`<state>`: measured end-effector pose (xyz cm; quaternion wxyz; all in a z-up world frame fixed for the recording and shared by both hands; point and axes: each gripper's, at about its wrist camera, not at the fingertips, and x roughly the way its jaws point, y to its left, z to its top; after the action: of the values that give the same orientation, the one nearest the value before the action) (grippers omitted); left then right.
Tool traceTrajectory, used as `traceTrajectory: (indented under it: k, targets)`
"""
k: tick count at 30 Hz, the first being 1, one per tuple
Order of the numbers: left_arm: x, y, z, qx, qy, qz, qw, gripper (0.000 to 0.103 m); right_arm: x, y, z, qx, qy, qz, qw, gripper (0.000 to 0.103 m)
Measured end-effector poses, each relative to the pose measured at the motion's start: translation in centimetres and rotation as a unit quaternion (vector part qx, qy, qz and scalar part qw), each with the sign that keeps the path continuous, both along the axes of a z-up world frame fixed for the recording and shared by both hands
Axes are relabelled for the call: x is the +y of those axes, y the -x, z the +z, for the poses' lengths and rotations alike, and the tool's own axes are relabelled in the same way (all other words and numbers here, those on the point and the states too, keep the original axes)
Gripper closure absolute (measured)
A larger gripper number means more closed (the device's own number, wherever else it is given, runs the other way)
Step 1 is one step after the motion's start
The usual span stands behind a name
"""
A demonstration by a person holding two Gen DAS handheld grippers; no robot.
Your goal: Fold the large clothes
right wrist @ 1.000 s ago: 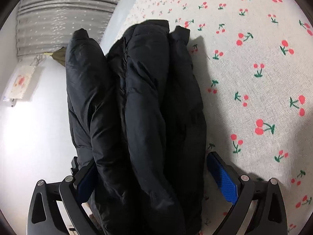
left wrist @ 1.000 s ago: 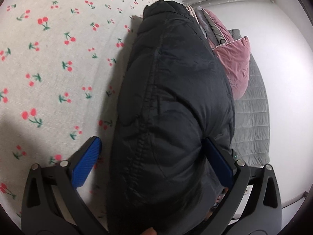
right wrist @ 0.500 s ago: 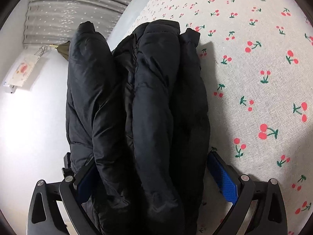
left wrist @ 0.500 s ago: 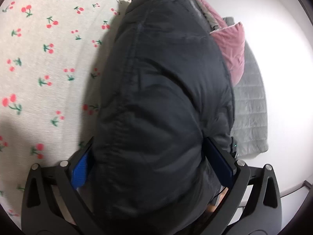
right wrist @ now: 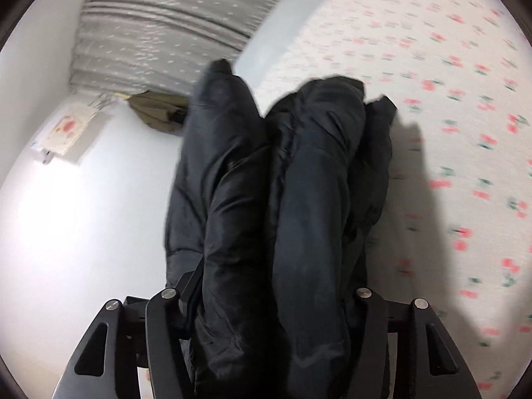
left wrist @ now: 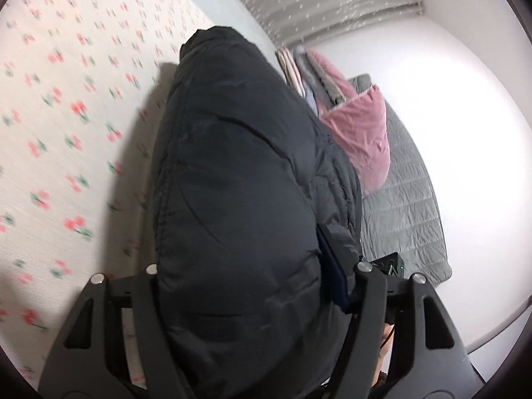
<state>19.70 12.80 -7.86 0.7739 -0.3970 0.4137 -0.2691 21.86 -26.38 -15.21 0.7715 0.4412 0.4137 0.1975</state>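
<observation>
A folded black puffer jacket [left wrist: 246, 199] fills the middle of the left wrist view, lifted off the cherry-print sheet [left wrist: 66, 133]. My left gripper [left wrist: 246, 276] is shut on its thick end; one blue pad [left wrist: 332, 276] shows on the right, the other is hidden by fabric. In the right wrist view the same jacket [right wrist: 292, 216] shows as several bulging layers. My right gripper [right wrist: 276, 299] is shut on them, its pads buried in the fabric.
A pink garment [left wrist: 362, 133] and a grey quilted one [left wrist: 405, 212] lie on the white floor beside the bed. A grey dotted curtain [right wrist: 159, 23] hangs behind, with an olive cloth [right wrist: 156, 113] and a white wall item [right wrist: 66, 129] below it.
Both grippers closed tighter on the jacket, so the blue pads sank into the fabric. The jacket rose off the sheet and both views swung; the background is motion-blurred.
</observation>
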Motion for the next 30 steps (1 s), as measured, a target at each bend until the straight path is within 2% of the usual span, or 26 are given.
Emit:
traceTrajectory:
  k: [5, 11, 14, 17, 21, 24, 26, 27, 28, 30]
  targets:
    - [4.6, 0.0, 0.9, -0.016, 0.014, 0.042, 0.9989, 0.036, 4.8, -2.4, 2.2, -0.046, 0.01, 0.025, 0.999, 0.045]
    - [11.8, 0.0, 3.0, -0.055, -0.002, 0.106, 0.9928, 0.036, 13.1, -7.3, 4.3, -0.087, 0.011, 0.076, 0.993, 0.046]
    - [15.2, 0.5, 4.2, -0.08, -0.013, 0.145, 0.9861, 0.036, 17.7, -9.9, 5.2, -0.096, 0.012, 0.107, 0.99, 0.046]
    - [17.5, 1.2, 5.1, -0.106, -0.05, 0.184, 0.9759, 0.036, 22.4, -12.3, 5.8, -0.11, 0.017, 0.137, 0.984, 0.046]
    - [20.2, 1.7, 4.3, -0.126, -0.081, 0.223, 0.9633, 0.036, 28.1, -15.3, 6.0, -0.125, 0.019, 0.169, 0.978, 0.046]
    - [21.6, 0.9, 2.0, -0.095, -0.097, 0.231, 0.9634, 0.036, 30.9, -17.8, 4.9, -0.124, 0.034, 0.179, 0.975, 0.046]
    - [22.4, 0.1, -0.1, -0.056, -0.093, 0.225, 0.9683, 0.031, 31.9, -19.1, 3.1, -0.108, 0.064, 0.18, 0.976, 0.046]
    - [22.6, -0.3, -1.2, -0.04, -0.087, 0.222, 0.9703, 0.025, 32.4, -19.6, 2.2, -0.097, 0.079, 0.18, 0.976, 0.044]
    - [22.3, -0.5, -1.7, -0.031, -0.083, 0.221, 0.9711, 0.019, 32.8, -20.1, 1.2, -0.084, 0.092, 0.183, 0.975, 0.04]
    - [22.2, -0.9, -2.5, -0.019, -0.072, 0.221, 0.9725, 0.014, 33.1, -20.4, -0.9, -0.069, 0.102, 0.181, 0.976, 0.033]
